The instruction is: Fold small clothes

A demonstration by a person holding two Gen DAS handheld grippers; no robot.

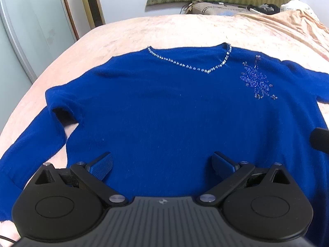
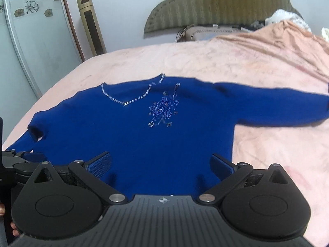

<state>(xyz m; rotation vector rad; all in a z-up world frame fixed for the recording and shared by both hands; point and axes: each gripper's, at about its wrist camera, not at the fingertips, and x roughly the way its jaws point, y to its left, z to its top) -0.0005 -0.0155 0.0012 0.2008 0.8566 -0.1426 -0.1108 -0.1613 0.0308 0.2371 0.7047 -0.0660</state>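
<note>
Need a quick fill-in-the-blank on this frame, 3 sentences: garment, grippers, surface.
1. The sweater lying flat on the bed is ____ in colour.
2. Both the left gripper and the right gripper have their jaws ____, holding nothing.
3. The sweater's neckline is trimmed with a row of ____.

Missing words: blue; open; rhinestones

Matt blue knit sweater [image 1: 164, 113] with glinting beads [image 1: 185, 64] along the neckline, soft pink plush blanket [image 1: 185, 33] at 12 o'clock, matt black plastic left gripper [image 1: 162, 164] with ribbed pads [image 1: 103, 164], frosted glass door [image 2: 41, 41] at 10 o'clock
</note>
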